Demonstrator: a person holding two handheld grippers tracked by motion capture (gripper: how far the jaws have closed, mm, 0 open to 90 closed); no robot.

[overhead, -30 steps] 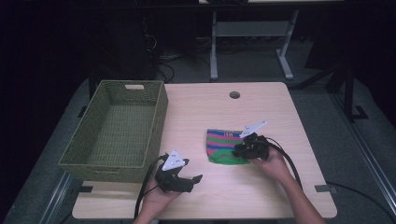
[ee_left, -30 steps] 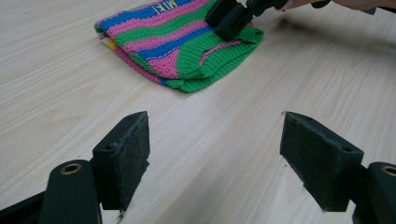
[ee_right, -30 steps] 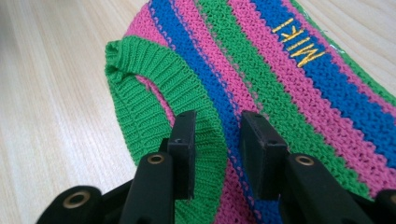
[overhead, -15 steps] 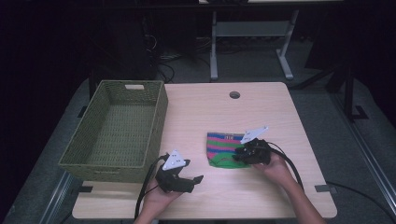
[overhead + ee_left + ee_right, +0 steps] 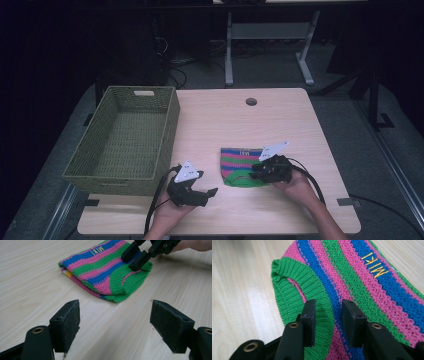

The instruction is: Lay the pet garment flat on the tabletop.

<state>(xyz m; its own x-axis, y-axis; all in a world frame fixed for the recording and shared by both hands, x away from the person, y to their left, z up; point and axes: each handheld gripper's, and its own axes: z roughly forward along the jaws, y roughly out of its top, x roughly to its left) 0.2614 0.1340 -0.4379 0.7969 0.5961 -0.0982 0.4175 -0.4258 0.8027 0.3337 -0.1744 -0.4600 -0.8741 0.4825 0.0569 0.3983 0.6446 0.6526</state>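
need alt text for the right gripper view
The right gripper points down at a folded striped knit lying on a wooden table, its two black fingers part-open over the green ribbed cuff. The knit has pink, blue and green stripes and yellow stitched letters.

A folded knit [image 5: 239, 163] banded in pink, blue and green stripes, its ribbed edge solid green, carries yellow stitched lettering on a blue stripe [image 5: 375, 267]; a sliver of yellow and white shows at one folded corner [image 5: 67, 272]. It lies on a pale, light-wood-grain table [image 5: 220, 125] with a dark round hole [image 5: 251, 101]. The woven basket [image 5: 90, 159] is olive green. Both grippers, left [image 5: 202, 192] and right [image 5: 256, 173], are black, each topped by a light grey plate; brass-coloured eyelets dot the jaws.
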